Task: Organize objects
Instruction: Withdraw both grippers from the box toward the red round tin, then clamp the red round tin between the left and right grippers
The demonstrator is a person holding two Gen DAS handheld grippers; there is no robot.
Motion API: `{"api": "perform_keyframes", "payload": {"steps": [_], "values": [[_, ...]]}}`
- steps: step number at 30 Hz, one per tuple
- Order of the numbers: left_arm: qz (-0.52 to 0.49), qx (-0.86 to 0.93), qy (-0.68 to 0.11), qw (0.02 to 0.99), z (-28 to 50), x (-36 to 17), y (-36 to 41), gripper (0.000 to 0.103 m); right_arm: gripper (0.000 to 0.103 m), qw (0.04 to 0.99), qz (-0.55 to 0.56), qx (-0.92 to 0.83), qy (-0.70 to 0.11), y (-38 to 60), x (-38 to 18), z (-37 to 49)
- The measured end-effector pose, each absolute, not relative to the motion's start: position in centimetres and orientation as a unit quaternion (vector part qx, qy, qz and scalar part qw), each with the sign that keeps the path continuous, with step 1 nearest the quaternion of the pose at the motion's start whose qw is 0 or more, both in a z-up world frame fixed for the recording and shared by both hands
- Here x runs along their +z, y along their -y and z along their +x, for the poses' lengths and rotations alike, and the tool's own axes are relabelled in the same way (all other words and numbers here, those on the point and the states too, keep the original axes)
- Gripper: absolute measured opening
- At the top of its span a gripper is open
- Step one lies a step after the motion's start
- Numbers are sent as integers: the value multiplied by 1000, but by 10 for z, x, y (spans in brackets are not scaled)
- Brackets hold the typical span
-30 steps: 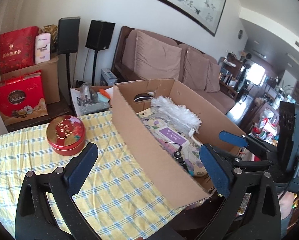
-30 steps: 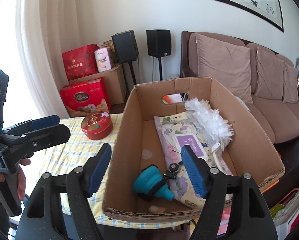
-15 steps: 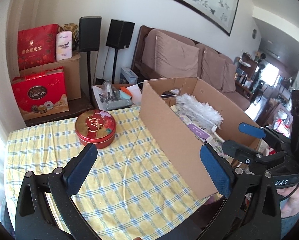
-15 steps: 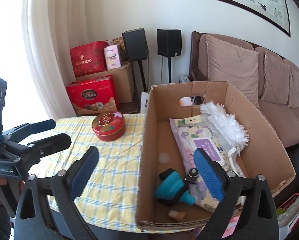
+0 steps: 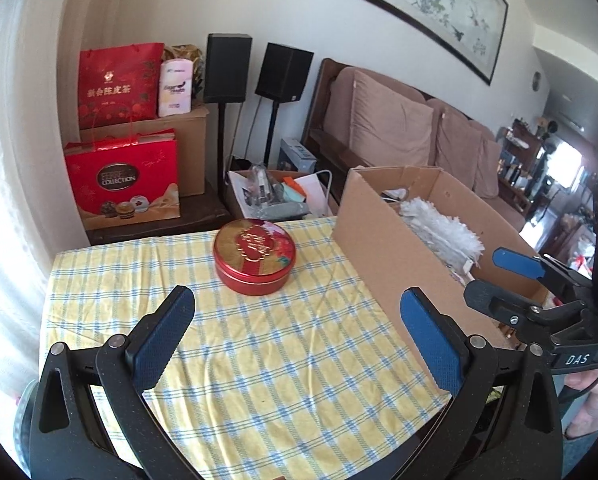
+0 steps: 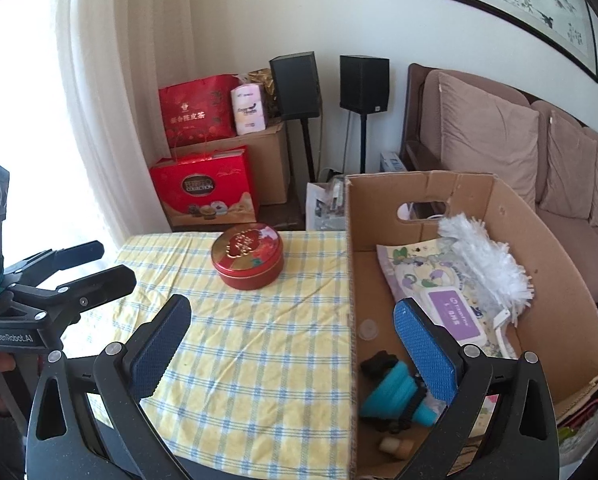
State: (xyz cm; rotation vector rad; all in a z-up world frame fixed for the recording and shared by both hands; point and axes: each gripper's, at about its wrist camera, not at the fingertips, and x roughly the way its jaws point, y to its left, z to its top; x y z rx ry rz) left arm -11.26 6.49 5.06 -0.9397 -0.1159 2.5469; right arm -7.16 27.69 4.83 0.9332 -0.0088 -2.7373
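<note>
Tin (image 5: pixel 255 255), round and red with a gold lid, sits alone on the yellow checked tablecloth (image 5: pixel 259 360), just left of the cardboard box (image 5: pixel 383 256) and well ahead of my fingers. My left gripper (image 5: pixel 297 336) hangs spread wide and empty above the cloth, and my right gripper (image 6: pixel 293 342) is just as wide and empty, straddling the box's near wall. Inside the box lie a white duster (image 6: pixel 487 264), a purple-labelled wipes pack (image 6: pixel 451 312) and a teal funnel (image 6: pixel 395 394).
</note>
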Motion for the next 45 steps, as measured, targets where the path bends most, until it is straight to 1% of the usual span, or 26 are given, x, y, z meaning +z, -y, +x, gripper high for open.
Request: {"api": "perform_keyframes", "payload": {"steps": [10,15,20,25,28,31,33,38,45], "values": [[-344,921,45,176,-130,37,-29,103,103,152,319,-935,-20,-237,36,-93],[-347,921,45,168,-141,24,-15,103,103,164,320,-933,-28,-221,20,-106],[-359,912,68,189,-158,2,0,103,103,199,320,-926,-15,-214,2,-123],[-388,887,101,231,-187,-25,15,103,103,231,326,-916,-29,-205,-21,-141],[-398,880,91,241,-202,-40,14,103,103,242,338,-909,-31,-201,-36,-155],[-389,889,56,234,-213,-49,8,103,103,240,358,-902,-30,-196,-50,-170],[-398,884,54,239,-221,-54,4,103,103,235,365,-900,-31,-195,-56,-179],[-412,877,84,231,-247,-62,0,103,103,220,386,-896,-11,-196,-71,-206],[-429,860,161,223,-283,-73,-1,103,102,218,395,-892,40,-203,-77,-232]]}}
